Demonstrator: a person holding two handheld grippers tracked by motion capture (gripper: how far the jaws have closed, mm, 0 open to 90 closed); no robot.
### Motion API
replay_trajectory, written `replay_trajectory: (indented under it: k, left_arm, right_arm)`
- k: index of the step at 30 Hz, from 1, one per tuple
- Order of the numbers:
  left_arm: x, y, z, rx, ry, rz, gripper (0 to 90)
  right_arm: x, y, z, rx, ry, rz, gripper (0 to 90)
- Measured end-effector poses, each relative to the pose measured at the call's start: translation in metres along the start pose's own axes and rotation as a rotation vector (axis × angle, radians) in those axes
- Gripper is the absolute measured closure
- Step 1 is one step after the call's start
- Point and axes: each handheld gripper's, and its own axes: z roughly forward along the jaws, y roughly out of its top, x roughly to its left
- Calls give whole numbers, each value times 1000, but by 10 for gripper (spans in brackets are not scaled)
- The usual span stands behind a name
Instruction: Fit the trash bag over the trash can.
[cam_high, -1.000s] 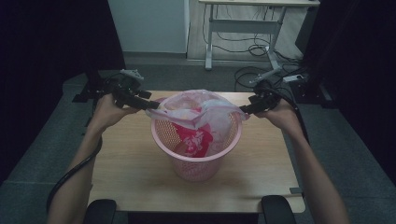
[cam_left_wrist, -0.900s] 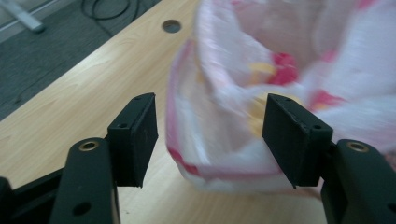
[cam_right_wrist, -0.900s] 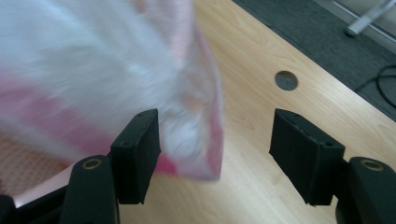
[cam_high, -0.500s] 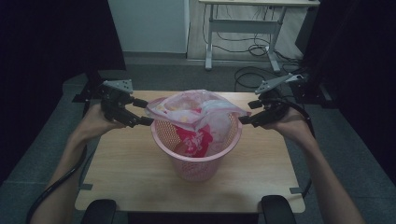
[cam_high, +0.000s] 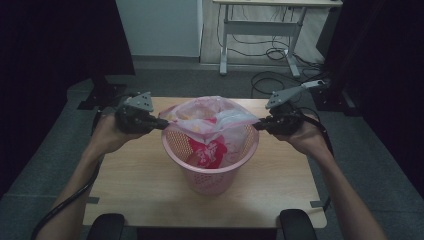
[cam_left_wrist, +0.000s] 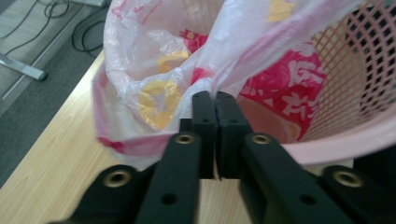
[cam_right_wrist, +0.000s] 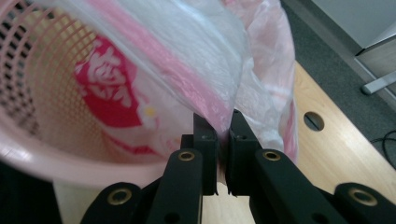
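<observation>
Bag stretched over basket
Left gripper (cam_high: 161, 123) and right gripper (cam_high: 258, 125) each pinched the bag (cam_high: 210, 117) rim, above the basket (cam_high: 210, 172).

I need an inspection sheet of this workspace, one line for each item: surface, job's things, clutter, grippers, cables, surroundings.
Surface: wooden table, with a round hole near its far edge.
Job's things: pink mesh basket standing upright on the table; printed plastic bag partly inside it, its mouth stretched across the basket's opening.
Clutter: nothing seen.
Grippers: left gripper and right gripper, fingers shut on opposite edges of the bag.
Cables: one trails from each gripper; a bundle of cables lies on the floor behind the table.
Surroundings: grey floor, white desk frame, dark curtains at both sides.
</observation>
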Motion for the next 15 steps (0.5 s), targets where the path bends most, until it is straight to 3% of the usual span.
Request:
replay_trajectory:
  k: [10,15]
  left_arm:
    - [-6,-29,-15,-49,-51,-35,899]
    - [-14,-46,-9,-89,-96,-51,900]
  right_arm:
    - [10,-23,-6,56,34,30,847]
    - [15,-35,-7,75,52,38,853]
